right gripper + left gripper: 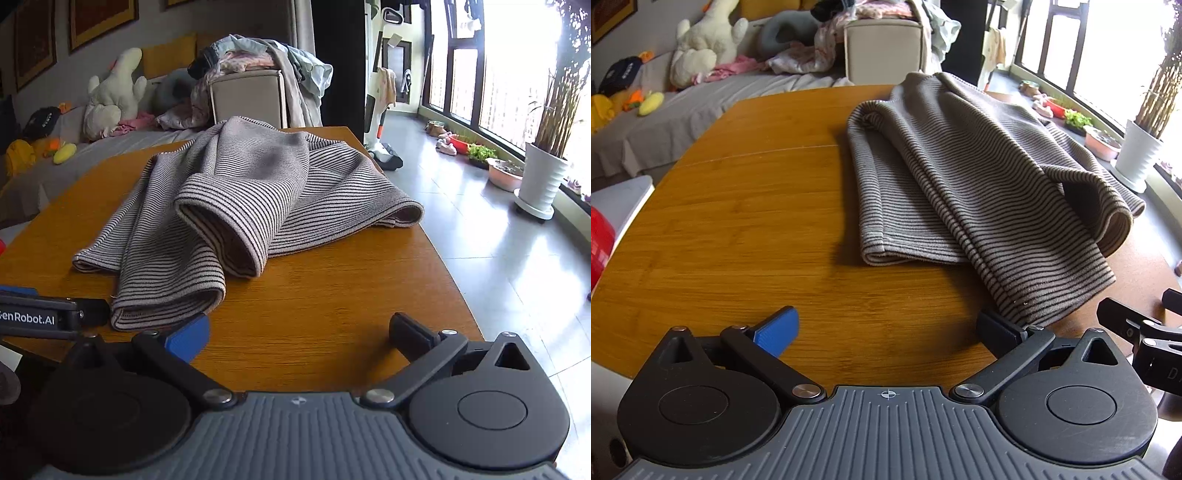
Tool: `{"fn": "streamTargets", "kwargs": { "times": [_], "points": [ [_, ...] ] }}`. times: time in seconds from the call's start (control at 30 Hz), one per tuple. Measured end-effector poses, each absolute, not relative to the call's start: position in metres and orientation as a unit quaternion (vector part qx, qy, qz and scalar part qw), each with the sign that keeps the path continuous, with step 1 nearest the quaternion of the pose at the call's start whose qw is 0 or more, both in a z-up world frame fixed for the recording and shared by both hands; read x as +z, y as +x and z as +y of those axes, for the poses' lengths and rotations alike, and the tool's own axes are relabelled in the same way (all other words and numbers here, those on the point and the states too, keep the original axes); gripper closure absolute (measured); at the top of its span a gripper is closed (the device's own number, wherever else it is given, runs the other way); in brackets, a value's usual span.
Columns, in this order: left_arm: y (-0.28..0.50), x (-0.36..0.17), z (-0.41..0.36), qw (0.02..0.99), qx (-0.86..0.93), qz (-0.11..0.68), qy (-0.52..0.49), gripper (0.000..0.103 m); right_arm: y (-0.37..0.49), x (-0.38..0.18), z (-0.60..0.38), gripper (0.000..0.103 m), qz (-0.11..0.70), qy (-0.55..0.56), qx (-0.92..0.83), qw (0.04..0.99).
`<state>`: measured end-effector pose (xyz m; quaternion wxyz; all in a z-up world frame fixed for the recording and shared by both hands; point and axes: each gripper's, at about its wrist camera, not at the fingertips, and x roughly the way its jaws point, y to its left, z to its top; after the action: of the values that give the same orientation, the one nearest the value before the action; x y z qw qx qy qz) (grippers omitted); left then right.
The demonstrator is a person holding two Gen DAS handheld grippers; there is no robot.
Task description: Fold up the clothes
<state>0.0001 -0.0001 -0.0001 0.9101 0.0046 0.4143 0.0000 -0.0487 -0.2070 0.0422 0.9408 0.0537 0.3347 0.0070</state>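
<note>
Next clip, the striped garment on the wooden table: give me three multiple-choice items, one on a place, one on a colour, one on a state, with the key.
1. Where does the striped garment lie?
A. on the wooden table
B. on the floor
C. on the sofa

2. What colour is the pad on one finger of each gripper?
A. red
B. blue
C. green

3. How do the left gripper and right gripper stand?
A. both open, holding nothing
B. both shut on cloth
C. one open, one shut

Key: 1 A, the garment rests bunched on the tabletop. 2 B, a blue pad shows in both wrist views. 3 A, each gripper's fingers stand wide apart with only bare table between them.
</note>
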Motion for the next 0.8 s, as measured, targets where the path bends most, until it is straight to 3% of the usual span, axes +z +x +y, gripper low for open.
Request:
{"fn": "streamTargets", "kwargs": {
  "times": [0.8],
  "points": [
    [0.0008, -0.002, -0.0021, 0.913, 0.002, 0.408, 0.003, 0.0, -0.0405, 0.0391, -0.1987, 0.0, 0.332, 0.008, -0.023, 0.943]
  ]
}}
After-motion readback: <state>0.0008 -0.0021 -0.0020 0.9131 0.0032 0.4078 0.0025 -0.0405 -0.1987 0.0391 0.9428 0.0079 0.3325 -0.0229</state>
